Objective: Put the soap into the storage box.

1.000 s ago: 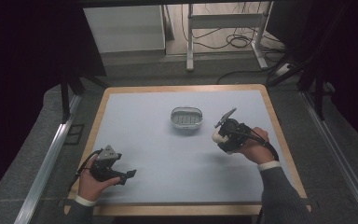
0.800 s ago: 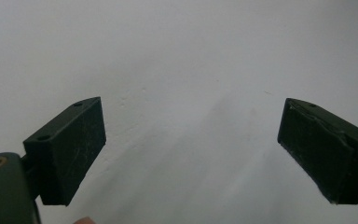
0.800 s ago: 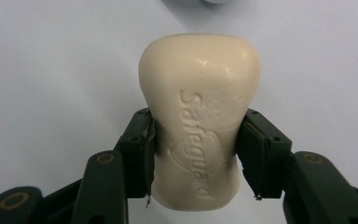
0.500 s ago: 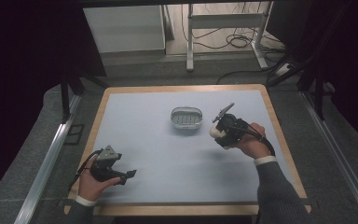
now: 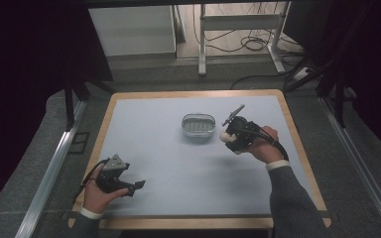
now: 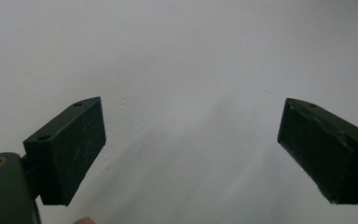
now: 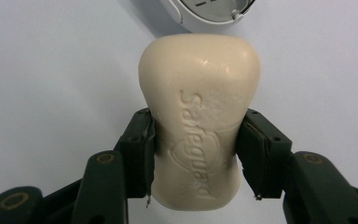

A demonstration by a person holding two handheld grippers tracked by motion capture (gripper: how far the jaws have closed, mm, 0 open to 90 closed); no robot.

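Observation:
A cream bar of soap [image 7: 198, 116] stamped "Safeguard" sits between the jaws of my right gripper [image 7: 196, 144], which is shut on its narrow waist. In the high view the right gripper [image 5: 228, 136] holds the soap bar [image 5: 224, 134] above the table, just right of a white oval soap dish [image 5: 197, 125]. The dish's rim [image 7: 214, 16] shows just beyond the soap in the right gripper view. My left gripper [image 5: 136, 186] rests near the table's front left, open, with bare tabletop between its pads [image 6: 74, 144].
The light grey-blue tabletop [image 5: 178, 163] has a wooden border [image 5: 297, 134]. Metal rails [image 5: 49, 168] run along both sides of the table. Cables and a stand's legs [image 5: 238, 44] lie on the floor beyond the far edge.
My right gripper has carried the soap a short way left and away from the person, closer to the dish. The left gripper has stayed put.

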